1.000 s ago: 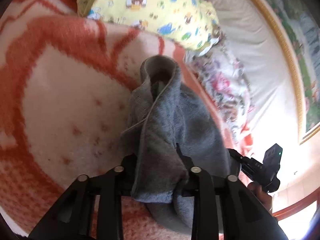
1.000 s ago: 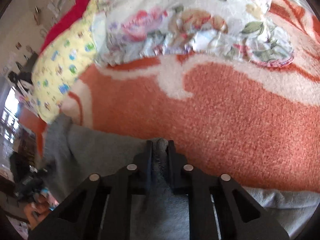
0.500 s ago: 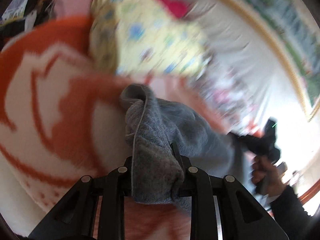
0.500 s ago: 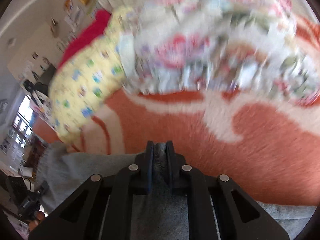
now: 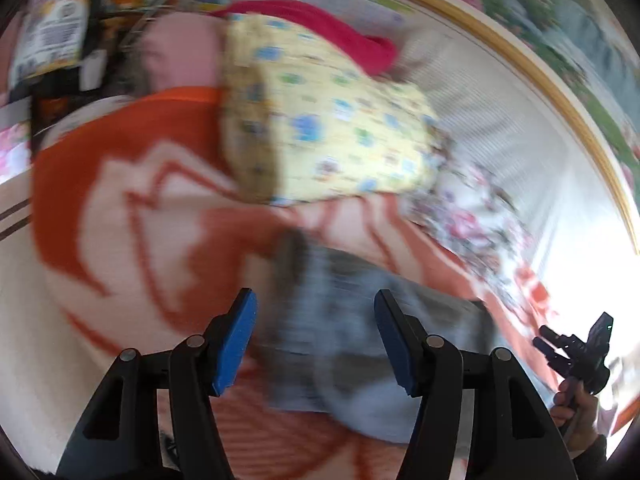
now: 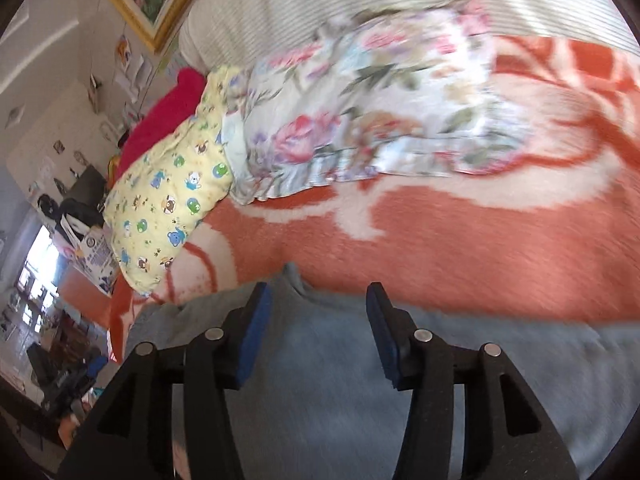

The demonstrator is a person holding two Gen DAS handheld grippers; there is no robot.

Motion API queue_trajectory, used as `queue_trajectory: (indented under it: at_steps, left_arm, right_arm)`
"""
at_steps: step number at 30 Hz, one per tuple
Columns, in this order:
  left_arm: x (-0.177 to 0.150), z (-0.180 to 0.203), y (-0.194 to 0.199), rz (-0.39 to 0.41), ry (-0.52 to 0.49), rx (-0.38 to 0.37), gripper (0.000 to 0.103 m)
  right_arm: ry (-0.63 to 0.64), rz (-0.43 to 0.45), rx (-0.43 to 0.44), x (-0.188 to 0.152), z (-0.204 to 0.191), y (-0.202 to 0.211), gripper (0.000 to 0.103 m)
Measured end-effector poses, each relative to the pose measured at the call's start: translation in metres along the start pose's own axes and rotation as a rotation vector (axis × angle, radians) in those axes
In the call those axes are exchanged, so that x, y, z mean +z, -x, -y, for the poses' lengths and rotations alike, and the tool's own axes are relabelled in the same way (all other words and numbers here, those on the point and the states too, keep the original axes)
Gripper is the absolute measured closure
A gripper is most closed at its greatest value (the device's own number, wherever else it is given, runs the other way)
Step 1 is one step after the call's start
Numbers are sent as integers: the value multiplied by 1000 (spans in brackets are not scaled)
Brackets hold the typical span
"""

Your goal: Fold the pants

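— Pants (image 6: 340, 380), grey and soft, lay on the orange-and-cream blanket (image 6: 460, 248), didn't they?

— Yes, spread low across the right wrist view, their far edge bunched into a small peak between the right gripper's (image 6: 316, 300) fingers. In the left wrist view they were a blurred grey heap (image 5: 332, 332) just past the fingertips.

— Was either tool gripping them?

— No. The left gripper (image 5: 314, 304) had just been opening; its blue pads (image 5: 236, 336) stood wide apart, with cloth seen through the gap but not pinched. The right gripper had just been opening too, its pads clear of the fabric on both sides.

— And around the pants?

— Beyond them a yellow cartoon-print pillow (image 6: 168, 208) lay on the blanket, touching a floral pillow (image 6: 380, 120) beside it. A red cushion (image 6: 160, 120) sat behind the yellow one. A gold-framed picture (image 6: 156, 4) hung on the wall.

— Could you see the person?

— Only a hand (image 5: 576, 412) at the left view's lower right edge, holding the right tool's handle.
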State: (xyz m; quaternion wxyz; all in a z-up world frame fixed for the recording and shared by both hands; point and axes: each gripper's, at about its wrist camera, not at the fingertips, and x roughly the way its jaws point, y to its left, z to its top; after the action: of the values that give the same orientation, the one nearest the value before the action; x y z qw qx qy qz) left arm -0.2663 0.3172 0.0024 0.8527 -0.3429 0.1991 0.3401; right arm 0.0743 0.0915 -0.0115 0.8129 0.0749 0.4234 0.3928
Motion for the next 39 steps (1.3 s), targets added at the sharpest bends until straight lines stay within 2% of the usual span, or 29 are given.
queue_trajectory:
  at_steps: [4,9,14,17,20,22,24,28,31,35,36,37,38,39]
  left_arm:
    - [-12,65,-25,-67,-111,-103,41]
    - [-48,145,-57,-210,-208,-262,41]
    - [-98,232,-74,-338,-383,-395,37]
    - [-124,270,-79,-408,-479,-459,35]
    - [-160,313,-80,-492,-630,-523,34]
    - [-178,331,-80,-516,-716,-541,34]
    - [-198,347,-79,-544,-825,-547,34]
    - [-222,365,-83,-559,-1000,-499,34]
    - [-226,362,-88,-565,-1064,-458,34]
    - [-219,339,-101,-605,-1086,-391,37]
    - [-220,335,-106,-625,-1089,-375,44]
    - [-220,333,-109,-638,-1090,-367,57]
    - [-219,328,-113,-642,-1095,-350,63]
    - [-216,328,-115,-640,-1096,-346,73]
  right_arm:
    - [-51,10,-72,-27,36,44,51]
    - [-143,32,-169,-65,92,106,51]
    - [-260,109,-284,-93,149,175,50]
    - [-337,161,-351,-105,180,211,50]
    - [-405,211,-395,-115,205,238,50]
    - [-438,233,-409,-120,217,250,50]
    - [-457,249,-414,-121,227,257,50]
    - [-459,255,-394,-118,237,261,50]
    - [-448,247,-378,-113,241,254,50]
    - [-439,224,-374,-102,251,240,50]
    - [-435,217,-372,-100,253,236,50]
    - [-432,206,-370,-97,256,232,50]
    - [-424,196,-365,-94,257,227,53]
    - [-405,191,-355,-90,258,223,59]
